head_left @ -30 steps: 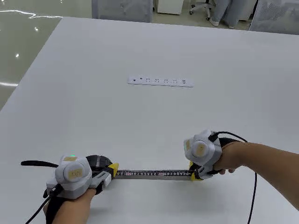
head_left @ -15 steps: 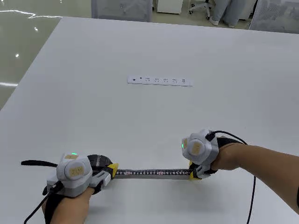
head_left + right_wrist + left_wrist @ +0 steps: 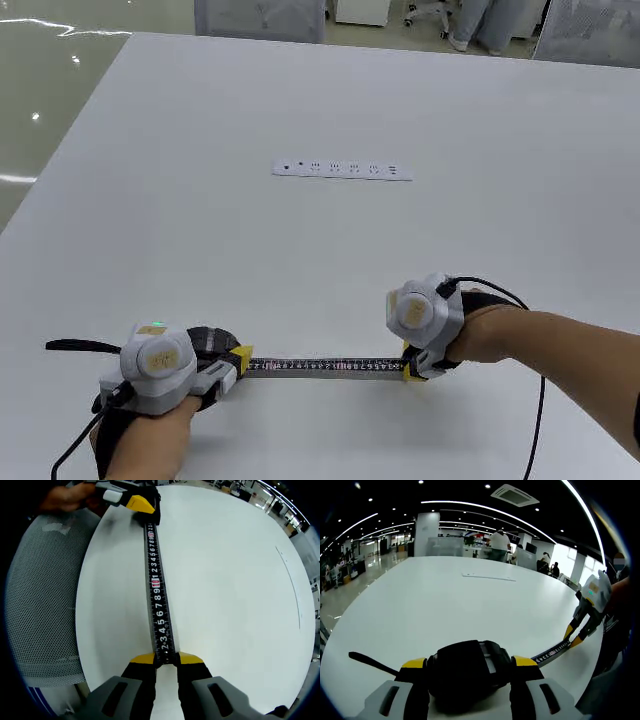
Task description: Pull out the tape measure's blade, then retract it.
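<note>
the left tool [image 3: 469, 662] clamped the black round tape measure case [image 3: 465, 680]. right of that case, the right tool [image 3: 162, 658] pinched its extended dark numbered blade [image 3: 156, 595].

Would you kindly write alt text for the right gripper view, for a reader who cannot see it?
The right tongs are closed on the tip of a black tape measure blade, numbers showing. The blade runs straight away over a white table to the left tongs at the far end.
</note>
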A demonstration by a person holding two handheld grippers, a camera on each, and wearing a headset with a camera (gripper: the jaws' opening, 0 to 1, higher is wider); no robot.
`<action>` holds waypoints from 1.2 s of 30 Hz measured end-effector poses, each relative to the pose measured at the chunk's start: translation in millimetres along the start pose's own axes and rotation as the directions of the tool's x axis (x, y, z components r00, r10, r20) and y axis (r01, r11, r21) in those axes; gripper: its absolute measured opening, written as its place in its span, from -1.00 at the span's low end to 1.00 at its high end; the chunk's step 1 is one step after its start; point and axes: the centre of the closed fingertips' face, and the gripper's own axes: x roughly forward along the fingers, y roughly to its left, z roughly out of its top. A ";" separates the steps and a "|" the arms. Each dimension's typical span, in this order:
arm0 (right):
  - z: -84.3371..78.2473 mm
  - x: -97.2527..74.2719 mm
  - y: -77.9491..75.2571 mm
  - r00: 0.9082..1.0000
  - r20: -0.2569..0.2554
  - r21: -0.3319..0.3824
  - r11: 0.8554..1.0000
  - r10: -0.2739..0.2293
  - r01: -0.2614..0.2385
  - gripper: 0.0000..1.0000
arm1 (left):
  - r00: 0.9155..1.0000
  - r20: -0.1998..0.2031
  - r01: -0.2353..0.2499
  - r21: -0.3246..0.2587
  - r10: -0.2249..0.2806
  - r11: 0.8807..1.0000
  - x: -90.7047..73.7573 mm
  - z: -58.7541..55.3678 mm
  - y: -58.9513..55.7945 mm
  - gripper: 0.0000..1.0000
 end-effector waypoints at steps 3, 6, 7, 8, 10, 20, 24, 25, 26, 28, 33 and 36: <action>1.4 0.7 0.2 1.000 0.001 0.005 1.000 -0.002 0.002 -0.78 | 1.000 -0.001 0.001 -0.001 -0.001 1.000 -0.1 -0.1 0.0 0.22; 3.0 1.1 0.9 1.000 0.000 0.006 1.000 -0.003 0.003 -0.78 | 1.000 -0.001 0.001 -0.002 -0.001 1.000 -0.3 -0.2 0.2 0.22; 3.4 1.4 0.8 1.000 -0.001 0.007 1.000 -0.003 0.003 -0.78 | 1.000 -0.001 0.001 -0.002 -0.001 1.000 -0.3 -0.2 0.4 0.22; 3.7 1.5 0.9 1.000 -0.001 0.008 1.000 -0.003 0.003 -0.78 | 1.000 -0.001 0.001 -0.002 -0.001 1.000 -0.2 -0.1 0.6 0.22; 4.8 1.2 1.5 1.000 -0.003 0.008 1.000 -0.003 0.004 -0.78 | 1.000 -0.002 0.002 -0.003 -0.002 1.000 -0.1 -0.1 0.9 0.22; 7.6 2.4 1.9 1.000 0.001 0.011 1.000 -0.010 0.010 -0.78 | 1.000 -0.004 0.004 -0.005 -0.004 1.000 0.1 -0.5 1.7 0.23; 8.4 2.0 2.2 1.000 0.001 0.018 1.000 -0.009 0.009 -0.78 | 1.000 -0.004 0.005 -0.006 -0.005 1.000 -0.3 -0.1 1.7 0.23; 8.3 2.7 1.8 1.000 0.002 0.018 1.000 -0.009 0.009 -0.78 | 1.000 -0.004 0.004 -0.006 -0.004 1.000 -0.3 -0.1 1.6 0.23; 8.6 2.9 2.2 1.000 0.002 0.012 1.000 -0.012 0.012 -0.78 | 1.000 -0.004 0.004 -0.006 -0.004 1.000 -0.4 0.0 1.5 0.23; 9.1 2.7 2.4 1.000 0.003 0.013 1.000 -0.015 0.015 -0.78 | 1.000 -0.004 0.005 -0.006 -0.005 1.000 -0.6 0.1 1.3 0.23; 10.3 3.4 2.1 1.000 0.010 0.030 0.999 -0.015 0.015 -0.78 | 1.000 -0.005 0.005 -0.008 -0.006 1.000 -0.6 0.0 1.0 0.23; 11.7 3.0 2.9 1.000 0.008 0.031 0.999 -0.015 0.015 -0.78 | 1.000 -0.006 0.006 -0.008 -0.006 1.000 -0.2 -0.1 1.2 0.23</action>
